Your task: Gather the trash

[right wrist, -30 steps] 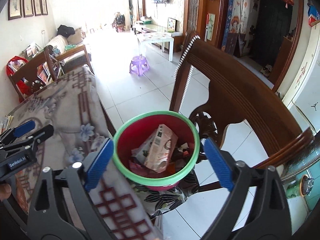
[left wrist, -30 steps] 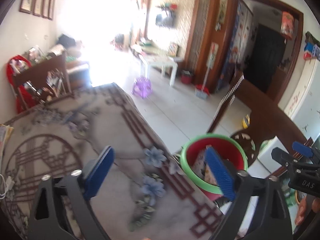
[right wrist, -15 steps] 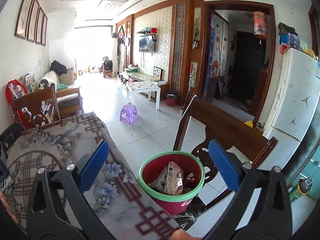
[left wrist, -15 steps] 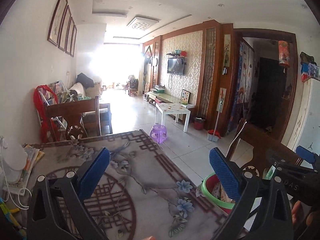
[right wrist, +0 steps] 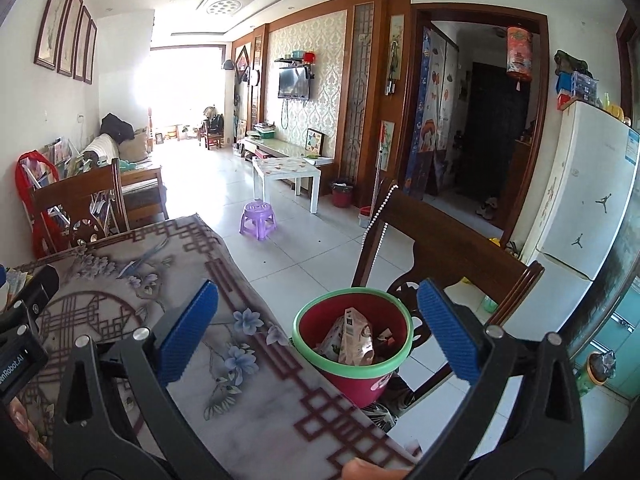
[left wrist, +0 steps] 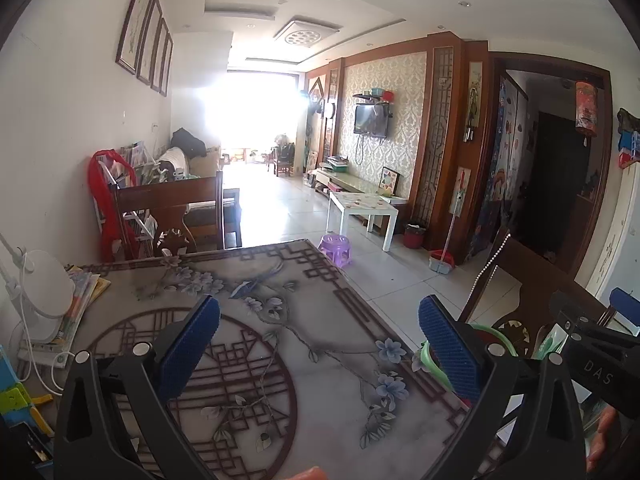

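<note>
Left claw [left wrist: 318,344]: jaws spread wide, nothing between them, held over the patterned tabletop [left wrist: 256,320]. Right claw [right wrist: 318,330]: jaws likewise wide apart and empty. Red bin with green rim [right wrist: 352,346] stands on a wooden chair [right wrist: 448,248] just beside the tabletop edge. Inside the bin: a crumpled carton [right wrist: 354,336] and other scraps. Purple stool [right wrist: 258,218] on floor, well apart.

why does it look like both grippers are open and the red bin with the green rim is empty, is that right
Not quite: the bin is not empty. The right wrist view shows cartons and wrappers inside it. The rest holds: the left gripper and right gripper are both open, holding nothing.
</note>
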The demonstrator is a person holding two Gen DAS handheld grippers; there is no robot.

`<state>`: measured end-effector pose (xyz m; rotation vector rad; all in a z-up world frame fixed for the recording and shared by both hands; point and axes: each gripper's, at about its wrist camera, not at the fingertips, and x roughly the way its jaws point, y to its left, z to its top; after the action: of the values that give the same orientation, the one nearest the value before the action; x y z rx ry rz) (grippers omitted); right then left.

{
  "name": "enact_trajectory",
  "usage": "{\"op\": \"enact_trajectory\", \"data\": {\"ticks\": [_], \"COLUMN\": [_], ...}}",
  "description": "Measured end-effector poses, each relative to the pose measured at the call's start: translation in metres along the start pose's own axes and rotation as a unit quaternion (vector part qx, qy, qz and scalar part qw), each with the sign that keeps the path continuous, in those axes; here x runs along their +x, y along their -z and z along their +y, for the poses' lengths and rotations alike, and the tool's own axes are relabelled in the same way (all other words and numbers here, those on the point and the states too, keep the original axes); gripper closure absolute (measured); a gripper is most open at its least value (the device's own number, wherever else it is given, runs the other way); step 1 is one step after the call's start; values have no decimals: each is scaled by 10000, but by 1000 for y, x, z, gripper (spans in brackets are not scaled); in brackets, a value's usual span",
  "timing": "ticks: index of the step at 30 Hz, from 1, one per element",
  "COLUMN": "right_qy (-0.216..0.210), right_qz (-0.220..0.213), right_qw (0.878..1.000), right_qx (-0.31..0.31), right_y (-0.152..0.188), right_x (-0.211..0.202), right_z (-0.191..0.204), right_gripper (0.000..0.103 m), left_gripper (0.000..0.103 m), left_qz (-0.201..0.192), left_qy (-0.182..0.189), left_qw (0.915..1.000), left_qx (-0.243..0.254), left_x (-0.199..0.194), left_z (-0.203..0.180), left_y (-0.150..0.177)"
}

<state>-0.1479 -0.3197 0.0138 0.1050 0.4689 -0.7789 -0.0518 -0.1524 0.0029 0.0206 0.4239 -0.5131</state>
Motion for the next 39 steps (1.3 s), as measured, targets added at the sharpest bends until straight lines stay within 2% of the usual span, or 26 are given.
{"op": "enact_trajectory", "data": {"ticks": [39], "right_qy": [-32], "right_qz": [56], "right_qw": [9999], "right_qx": [-123], "right_y": [-3], "right_x": [0], "right_z": [0], "right_gripper": [5], "left_gripper": [8], "left_qz": [53], "left_qy": [-8], "left_qw": [10000], "left_qx": [52], "left_x": [-3], "left_z": [-4], "left_y": [-1]}}
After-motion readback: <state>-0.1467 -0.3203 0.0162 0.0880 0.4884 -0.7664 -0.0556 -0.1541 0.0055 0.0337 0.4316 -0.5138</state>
